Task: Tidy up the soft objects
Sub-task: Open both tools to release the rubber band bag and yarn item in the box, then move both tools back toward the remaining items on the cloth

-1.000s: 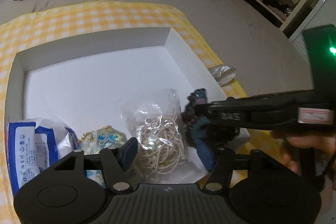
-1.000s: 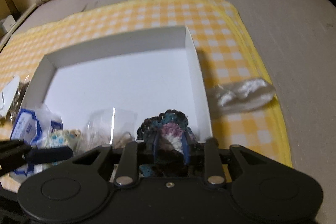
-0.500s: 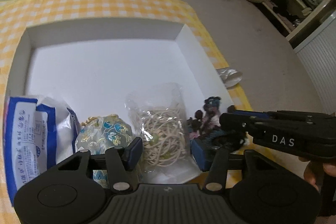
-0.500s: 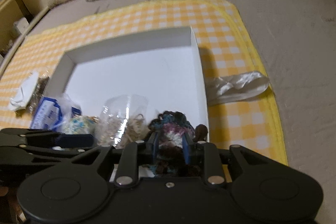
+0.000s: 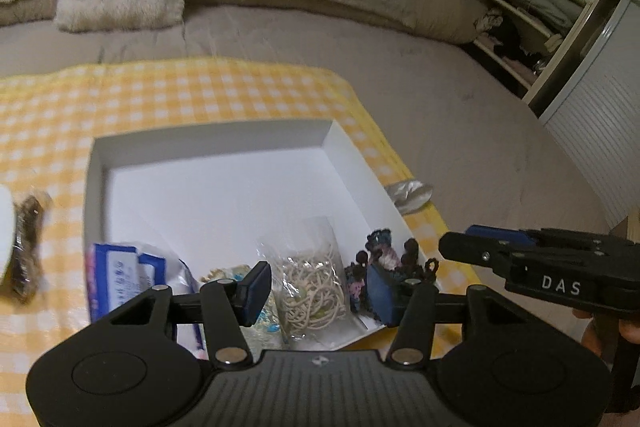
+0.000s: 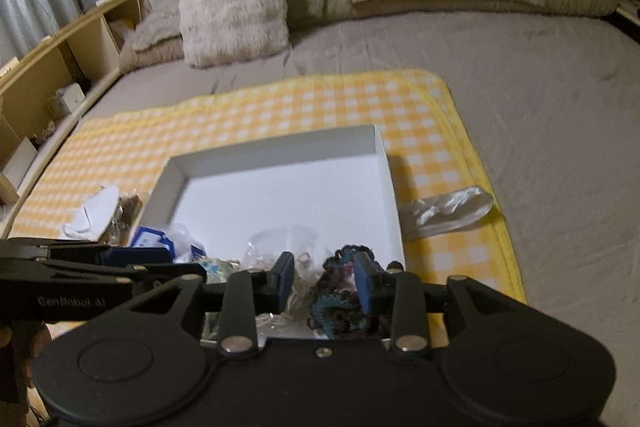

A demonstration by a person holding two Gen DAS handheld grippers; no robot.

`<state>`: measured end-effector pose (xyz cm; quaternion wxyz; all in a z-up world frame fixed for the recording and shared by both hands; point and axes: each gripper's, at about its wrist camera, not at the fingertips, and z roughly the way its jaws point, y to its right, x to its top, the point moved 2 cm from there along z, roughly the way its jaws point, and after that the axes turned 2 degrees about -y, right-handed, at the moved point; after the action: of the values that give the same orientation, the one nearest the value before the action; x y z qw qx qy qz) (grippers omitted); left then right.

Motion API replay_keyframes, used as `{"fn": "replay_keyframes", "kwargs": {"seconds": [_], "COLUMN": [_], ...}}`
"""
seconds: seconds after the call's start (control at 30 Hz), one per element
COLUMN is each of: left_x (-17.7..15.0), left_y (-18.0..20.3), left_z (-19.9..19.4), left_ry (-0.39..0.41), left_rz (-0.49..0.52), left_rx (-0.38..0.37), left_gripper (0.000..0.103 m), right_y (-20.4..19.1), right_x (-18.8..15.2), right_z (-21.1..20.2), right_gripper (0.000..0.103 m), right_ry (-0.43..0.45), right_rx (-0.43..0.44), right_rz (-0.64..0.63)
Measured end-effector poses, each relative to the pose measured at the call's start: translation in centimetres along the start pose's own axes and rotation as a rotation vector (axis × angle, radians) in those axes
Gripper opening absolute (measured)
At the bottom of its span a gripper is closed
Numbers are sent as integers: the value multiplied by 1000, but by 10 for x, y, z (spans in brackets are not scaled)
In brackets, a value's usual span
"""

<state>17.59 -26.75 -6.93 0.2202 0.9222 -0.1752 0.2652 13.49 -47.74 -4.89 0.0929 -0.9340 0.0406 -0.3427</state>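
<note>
**Jaws: both spread, both empty**

Right gripper [image 6: 323,281] wide above crochet piece [image 6: 344,297], lying loose in box [image 5: 352,163] corner. Left gripper [image 5: 316,287] wide over band bag [image 5: 314,287]. Beyond: white pouch [image 6: 448,213] outside. Risk: yarn snagging a pad.

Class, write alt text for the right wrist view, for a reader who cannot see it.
The open right gripper hangs over a dark crocheted piece in the near right corner of a white box on a yellow checked cloth; a silky white pouch lies outside.
</note>
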Motion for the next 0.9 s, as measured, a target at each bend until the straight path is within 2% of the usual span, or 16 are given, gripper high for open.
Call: {"fn": "replay_keyframes", "kwargs": {"seconds": [0.13,0.2,0.3,0.53,0.7,0.9], "left_x": [1,1,0,-3,-6,-9], "left_y": [-2,-2,-4,-11,-15,-27], "left_z": [-20,-28,-38,-60,-76,-85], "left_ry": [39,59,83,141,200,217], "left_rz": [4,8,22,48,75,84], "left_rx": [7,18,45,107,152,189], "left_gripper": [62,65,72,101,103,103], "right_y": [-6,-9,-12,-25,-31,-38], "right_x": [-3,-4,-5,-9,-12,-14], "right_z": [-17,-26,-39,-62,-64,-64], "right_gripper": [47,58,68,81,91,103], "right_ry": [55,87,138,207,211,221], "right_rx": [-11,-22,-45,-65,-90,-131], "right_rz": [3,13,20,-4,-14,-50]}}
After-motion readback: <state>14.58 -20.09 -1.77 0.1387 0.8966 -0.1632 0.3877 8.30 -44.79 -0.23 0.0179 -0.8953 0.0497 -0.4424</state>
